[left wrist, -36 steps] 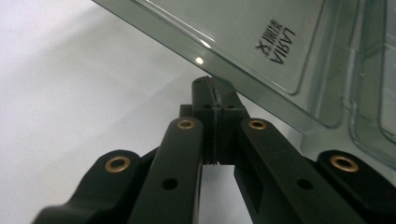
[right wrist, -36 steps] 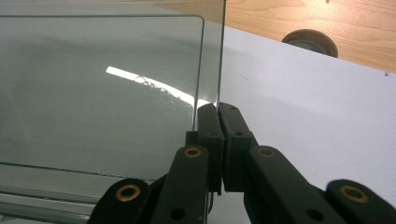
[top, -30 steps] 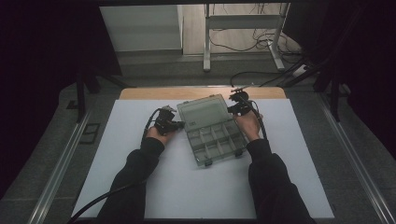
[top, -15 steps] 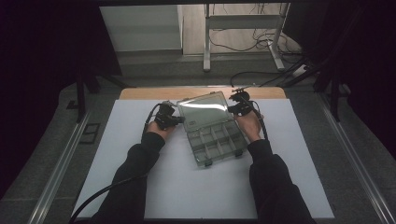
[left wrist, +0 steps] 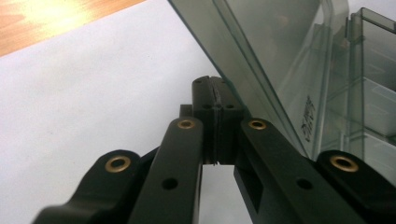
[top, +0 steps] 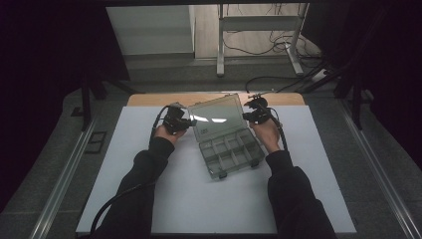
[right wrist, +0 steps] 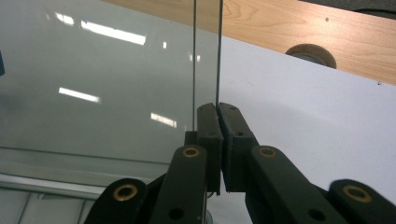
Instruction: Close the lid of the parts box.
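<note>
White mat (top: 149,199): grippers at lid (top: 216,115) edges

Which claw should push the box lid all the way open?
The right claw, probably: its jaws pinch the lid by its edge. The left claw sits shut beside the lid, holding nothing.

A smoky grey-green, see-through organiser box (top: 230,149) is showing its lid (top: 217,114) glinting with white light streaks. The left gripper (top: 185,122) and right gripper (top: 248,115) are showing black, with brass-coloured rivets. The bench (top: 149,199) is showing white, with a light wood strip (top: 149,99) behind. The sleeves (top: 293,199) are looking black.
</note>
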A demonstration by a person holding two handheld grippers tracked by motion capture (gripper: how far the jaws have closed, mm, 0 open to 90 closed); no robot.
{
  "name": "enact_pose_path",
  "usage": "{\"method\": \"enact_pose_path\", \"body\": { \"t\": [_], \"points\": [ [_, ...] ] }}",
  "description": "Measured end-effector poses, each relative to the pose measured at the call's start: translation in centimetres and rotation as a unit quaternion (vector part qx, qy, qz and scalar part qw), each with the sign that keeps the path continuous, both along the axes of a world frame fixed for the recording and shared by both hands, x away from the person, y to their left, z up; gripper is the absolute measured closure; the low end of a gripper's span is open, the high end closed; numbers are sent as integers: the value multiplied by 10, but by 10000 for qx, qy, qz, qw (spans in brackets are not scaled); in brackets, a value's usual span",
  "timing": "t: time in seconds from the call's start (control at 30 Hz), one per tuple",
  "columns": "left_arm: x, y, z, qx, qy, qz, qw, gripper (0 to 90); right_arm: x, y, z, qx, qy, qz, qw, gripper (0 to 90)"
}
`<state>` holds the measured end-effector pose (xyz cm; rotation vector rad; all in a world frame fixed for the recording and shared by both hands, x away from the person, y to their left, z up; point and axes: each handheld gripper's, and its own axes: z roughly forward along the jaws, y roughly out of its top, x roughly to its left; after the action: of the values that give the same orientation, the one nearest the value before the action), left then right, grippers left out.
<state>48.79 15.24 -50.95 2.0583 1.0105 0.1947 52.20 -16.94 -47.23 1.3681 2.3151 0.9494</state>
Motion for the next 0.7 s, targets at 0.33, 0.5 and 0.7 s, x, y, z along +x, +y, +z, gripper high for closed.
{"method": "enact_pose_path", "body": {
  "t": [0.33,0.5,0.7],
  "points": [
    [-10,-1,11,54,-174,-104,9998,898,-9,-5,7,84,-47,105,9999,854],
    [-15,-1,17,48,-241,-122,9996,897,-13,-6,13,161,-70,169,9997,854],
    [-23,1,26,-75,-303,-124,9994,897,-19,-6,16,150,-100,215,9996,854]
  ]
}}
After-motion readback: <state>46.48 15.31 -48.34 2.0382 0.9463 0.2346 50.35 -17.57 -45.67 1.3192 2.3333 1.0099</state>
